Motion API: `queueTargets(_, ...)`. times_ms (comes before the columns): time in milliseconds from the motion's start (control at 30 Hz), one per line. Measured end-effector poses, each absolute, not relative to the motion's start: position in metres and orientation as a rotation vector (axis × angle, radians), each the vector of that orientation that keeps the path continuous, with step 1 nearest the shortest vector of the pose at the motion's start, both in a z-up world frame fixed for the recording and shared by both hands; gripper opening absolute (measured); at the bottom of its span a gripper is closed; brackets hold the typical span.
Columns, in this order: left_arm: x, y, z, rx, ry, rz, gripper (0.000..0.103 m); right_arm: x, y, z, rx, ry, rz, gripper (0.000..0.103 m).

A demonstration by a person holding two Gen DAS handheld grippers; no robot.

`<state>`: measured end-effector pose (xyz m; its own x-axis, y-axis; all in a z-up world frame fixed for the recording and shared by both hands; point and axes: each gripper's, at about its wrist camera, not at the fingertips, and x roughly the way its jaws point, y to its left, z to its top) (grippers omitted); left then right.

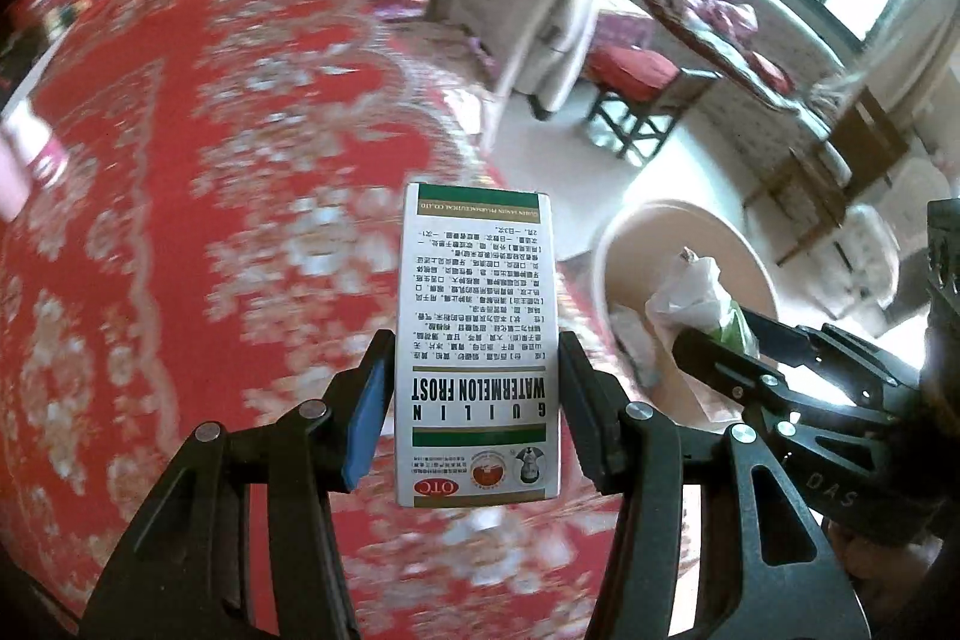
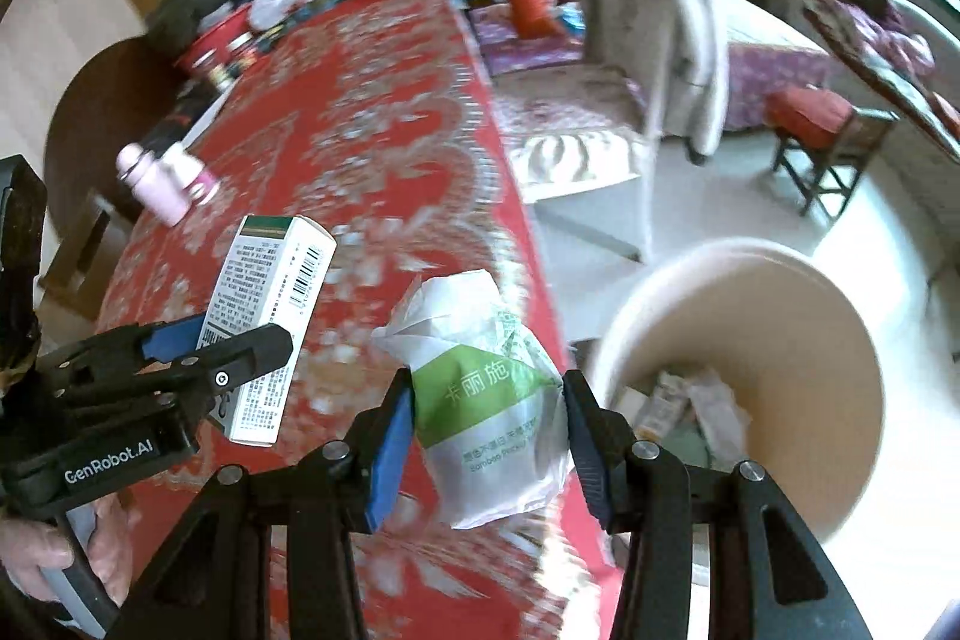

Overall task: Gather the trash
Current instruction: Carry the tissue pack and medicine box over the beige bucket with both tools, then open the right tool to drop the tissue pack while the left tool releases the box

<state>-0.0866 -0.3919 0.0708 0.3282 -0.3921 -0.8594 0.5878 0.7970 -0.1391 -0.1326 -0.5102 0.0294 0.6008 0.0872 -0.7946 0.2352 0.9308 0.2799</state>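
Note:
My left gripper (image 1: 474, 388) is shut on a white medicine box (image 1: 477, 340) with green bands, held over the red patterned tablecloth (image 1: 210, 160). In the right wrist view that same box (image 2: 270, 316) sits in the left gripper (image 2: 240, 346) at the left. My right gripper (image 2: 489, 412) is shut on a crumpled white and green packet (image 2: 486, 400) near the table's right edge. A round beige waste bin (image 2: 780, 328) stands on the floor to the right, with paper trash inside. From the left wrist view the bin (image 1: 690, 244) lies beyond the right gripper (image 1: 714, 340) and its packet (image 1: 696, 298).
A pink bottle (image 2: 153, 184) lies on the cloth at the left. Cluttered tins and bags (image 2: 252, 28) sit at the table's far end. A chair draped with a pale coat (image 2: 660, 10) stands beside the table, and a red-cushioned stool (image 2: 816, 124) further right.

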Motion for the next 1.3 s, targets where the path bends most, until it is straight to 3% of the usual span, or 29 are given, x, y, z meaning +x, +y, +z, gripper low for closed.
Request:
queueTargets(533, -0.11, -0.491, 0.047, 0.3, 1.095, -0.746, 0.051, -0.196, -0.612, 0.012, 0.488, 0.929, -0.308, 0.046)
queueTargets(967, -0.117, -0.519, 0.034, 0.285, 1.133, -0.783, 0.052, -0.205, -0.641, -0.003, 0.507, 0.959, -0.362, 0.047)
queueTargets(1167, -0.115, -0.521, 0.033, 0.233, 1.144, -0.822, 0.052, -0.206, -0.648, -0.009, 0.528, 0.966, -0.375, 0.053)
queueTargets(1300, -0.116, -0.519, 0.039, 0.186, 1.125, -0.856, 0.072, -0.206, -0.651, -0.012, 0.551, 0.975, -0.385, 0.06)
